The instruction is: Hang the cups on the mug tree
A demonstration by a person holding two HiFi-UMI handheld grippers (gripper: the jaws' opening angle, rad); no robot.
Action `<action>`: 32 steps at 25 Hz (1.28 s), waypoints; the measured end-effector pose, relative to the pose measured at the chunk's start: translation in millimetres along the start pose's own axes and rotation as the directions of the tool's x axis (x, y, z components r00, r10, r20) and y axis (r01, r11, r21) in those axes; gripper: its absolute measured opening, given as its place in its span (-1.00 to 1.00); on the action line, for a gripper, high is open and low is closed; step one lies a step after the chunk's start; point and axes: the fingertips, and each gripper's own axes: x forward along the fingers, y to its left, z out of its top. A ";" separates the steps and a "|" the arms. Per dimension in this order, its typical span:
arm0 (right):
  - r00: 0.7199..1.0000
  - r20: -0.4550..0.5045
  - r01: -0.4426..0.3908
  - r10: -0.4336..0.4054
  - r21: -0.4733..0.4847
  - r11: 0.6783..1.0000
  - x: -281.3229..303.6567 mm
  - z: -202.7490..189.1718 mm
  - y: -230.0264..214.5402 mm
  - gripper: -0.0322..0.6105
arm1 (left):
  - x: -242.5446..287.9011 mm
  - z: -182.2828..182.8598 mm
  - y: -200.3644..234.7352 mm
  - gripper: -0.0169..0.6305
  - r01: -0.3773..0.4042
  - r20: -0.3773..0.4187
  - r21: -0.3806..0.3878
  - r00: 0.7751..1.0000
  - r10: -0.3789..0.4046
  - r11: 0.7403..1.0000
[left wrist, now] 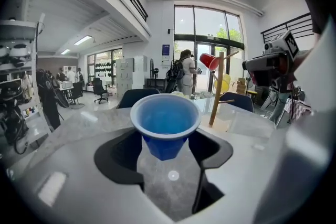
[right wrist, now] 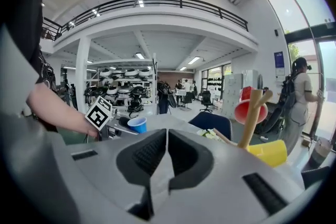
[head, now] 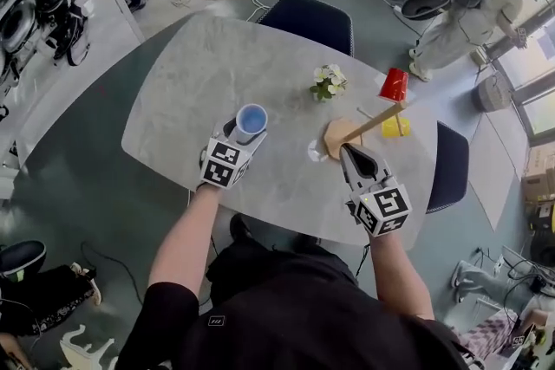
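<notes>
**Blue cup clamped in the left gripper, clear of the table; right gripper closed on nothing**

The head view alone shows both bare forearms reaching forward from the body over the grey marble-look table (head: 199, 74), with each marker cube facing up. The left gripper (head: 238, 137) is out over the table's near-left part. The right gripper (head: 349, 153) lies just beside the round base of the wooden mug tree (head: 377, 121), its tips pointing at it.

The left gripper view shows what the head view does not. The blue cup (left wrist: 165, 123) sits between widely spread jaws that press its tapered wall from both sides below the rim. Its base hangs above the tabletop. The cup is upright with its mouth up and its base down, so its long axis runs near vertical, and its inside is empty.

The right gripper view shows that gripper's jaws pressed together with nothing between them. It also shows the left gripper side-on, the blue cup riding in it.

The mug tree's pole rises from its base at the table's far right. A red cup (head: 395, 85) hangs tilted on an upper peg. A yellow cup (head: 395, 127) hangs lower, lying roughly sideways in the right gripper view.

A small pot of white flowers (head: 329, 81) stands near the tree, apart from both grippers.
</notes>
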 end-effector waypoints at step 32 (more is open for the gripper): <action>0.993 0.071 -0.105 0.098 0.097 0.990 -124.0 -30.8 -94.2 -0.83 | -6.6 125.4 -230.8 -0.07 0.101 0.035 0.063 0.994 -0.103 0.993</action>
